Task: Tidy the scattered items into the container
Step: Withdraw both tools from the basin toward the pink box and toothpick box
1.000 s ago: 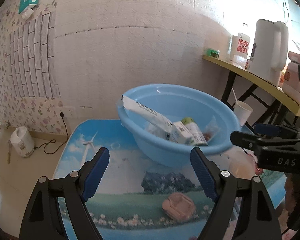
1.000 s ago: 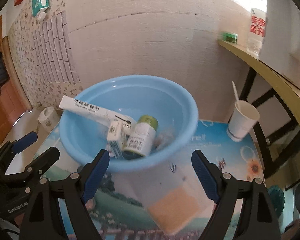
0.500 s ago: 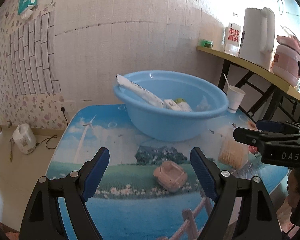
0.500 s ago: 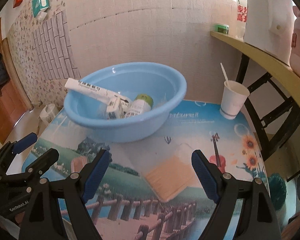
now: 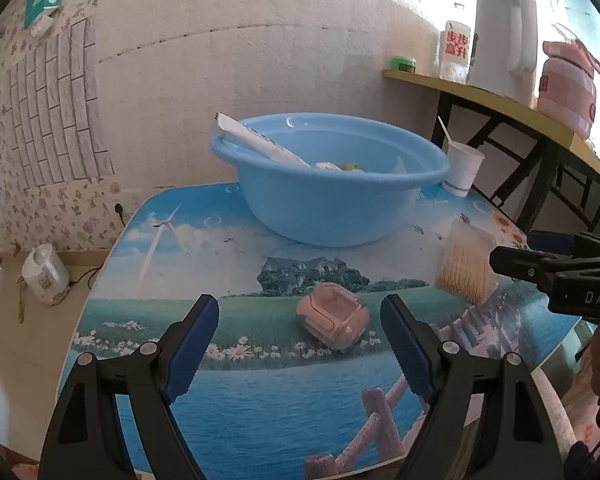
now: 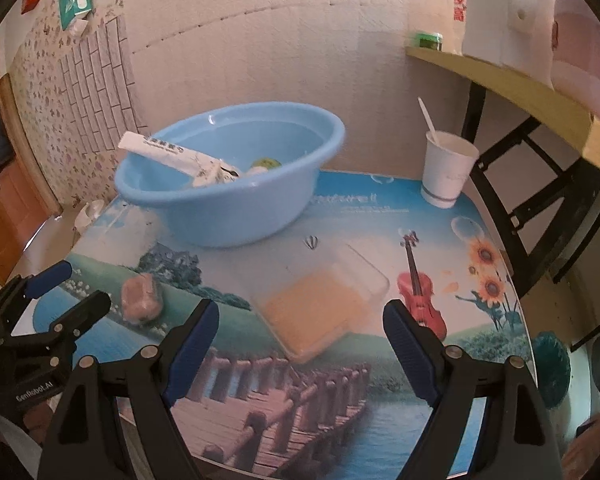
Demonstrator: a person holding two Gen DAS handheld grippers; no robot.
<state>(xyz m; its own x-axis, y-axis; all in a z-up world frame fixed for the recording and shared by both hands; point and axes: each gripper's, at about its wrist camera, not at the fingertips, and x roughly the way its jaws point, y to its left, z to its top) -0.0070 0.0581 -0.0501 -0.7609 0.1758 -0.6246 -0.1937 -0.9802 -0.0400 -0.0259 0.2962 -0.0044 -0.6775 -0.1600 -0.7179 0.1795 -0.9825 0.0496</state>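
Note:
A light blue basin (image 5: 332, 200) (image 6: 236, 200) stands at the back of the picture-printed table and holds a long white tube (image 5: 260, 146) (image 6: 168, 154), a small box and a green-capped bottle. A pink case (image 5: 332, 316) (image 6: 140, 296) lies on the table just ahead of my open, empty left gripper (image 5: 300, 344). A clear box of cotton swabs (image 6: 320, 304) (image 5: 466, 268) lies just ahead of my open, empty right gripper (image 6: 300, 344).
A white paper cup with a spoon (image 6: 446, 168) (image 5: 462, 168) stands at the table's back right. A yellow shelf (image 5: 500, 100) to the right carries a white kettle (image 5: 500, 36) and a pink flask (image 5: 566, 80). A white roll (image 5: 44, 274) sits on the floor at the left.
Both grippers have pulled back and down from over the basin. The pink case and the swab box now lie close in front of them. Both stay open.

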